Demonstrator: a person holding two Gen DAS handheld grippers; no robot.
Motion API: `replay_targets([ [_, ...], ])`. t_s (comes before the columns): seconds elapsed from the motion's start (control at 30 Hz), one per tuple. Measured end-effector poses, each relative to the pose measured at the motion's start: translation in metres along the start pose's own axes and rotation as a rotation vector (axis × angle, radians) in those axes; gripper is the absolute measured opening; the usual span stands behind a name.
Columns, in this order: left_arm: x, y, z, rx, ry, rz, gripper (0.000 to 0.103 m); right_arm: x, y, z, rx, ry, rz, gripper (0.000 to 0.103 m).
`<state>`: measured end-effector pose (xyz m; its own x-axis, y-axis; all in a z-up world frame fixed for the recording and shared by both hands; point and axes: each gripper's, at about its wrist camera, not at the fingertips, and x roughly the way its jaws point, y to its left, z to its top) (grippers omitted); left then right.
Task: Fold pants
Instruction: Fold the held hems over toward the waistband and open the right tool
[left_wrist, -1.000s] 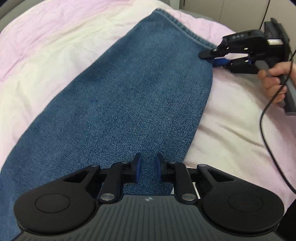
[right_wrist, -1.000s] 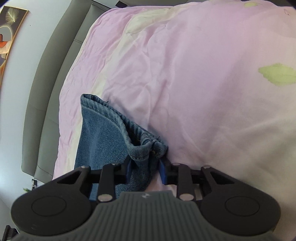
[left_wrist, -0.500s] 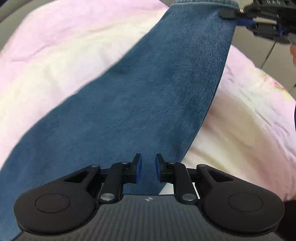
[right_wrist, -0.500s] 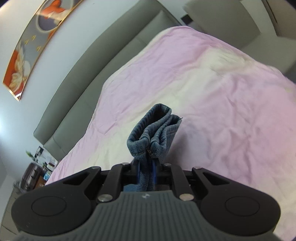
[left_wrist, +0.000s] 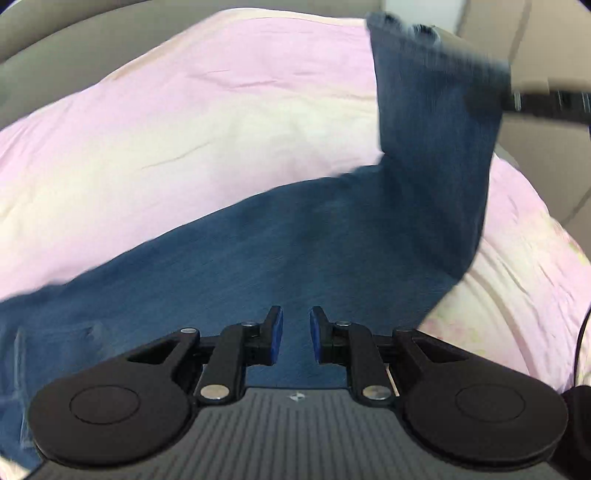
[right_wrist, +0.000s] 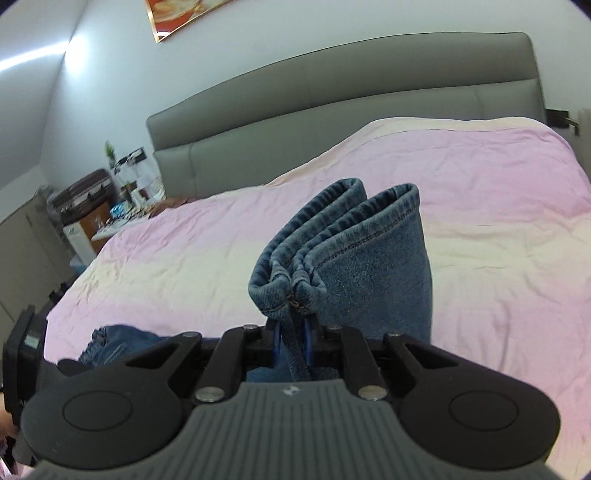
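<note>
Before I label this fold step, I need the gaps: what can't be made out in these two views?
- Right gripper, left wrist view: motion-blurred and cut by the right edge; its grip doesn't show there.
- Jeans waist end, left wrist view: blurred, cut by the left edge.
- Left gripper: whether its pads touch the denim below.
- Jeans' middle, right wrist view: hidden behind the right gripper's body.
- Bedside clutter, right wrist view: too small.

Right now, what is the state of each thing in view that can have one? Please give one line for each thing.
jeans: partly flat on the bed, leg end lifted.
leg hems: bunched together, held up above the bed.
right claw: shut on the leg hems.
left claw: open a little over the denim, gripping nothing.
pink bedsheet: spread out, lightly wrinkled.
</note>
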<state>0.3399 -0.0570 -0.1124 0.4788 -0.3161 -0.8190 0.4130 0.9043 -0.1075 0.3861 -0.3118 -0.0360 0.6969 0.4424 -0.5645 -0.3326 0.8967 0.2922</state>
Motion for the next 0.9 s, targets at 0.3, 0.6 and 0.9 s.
replay_targets([
  [0.3,-0.005,0.077,-0.042,-0.246,-0.013,-0.050,0.021,0.098,0.088,-0.082,-0.170,0.240,0.110,0.008],
  [0.6,0.005,0.105,-0.040,-0.426,-0.034,-0.127,0.059,0.156,0.098,-0.140,-0.205,0.386,0.121,0.019],
  [0.9,0.074,0.126,-0.049,-0.723,0.020,-0.229,0.075,0.111,0.081,-0.107,-0.271,0.401,0.107,0.061],
])
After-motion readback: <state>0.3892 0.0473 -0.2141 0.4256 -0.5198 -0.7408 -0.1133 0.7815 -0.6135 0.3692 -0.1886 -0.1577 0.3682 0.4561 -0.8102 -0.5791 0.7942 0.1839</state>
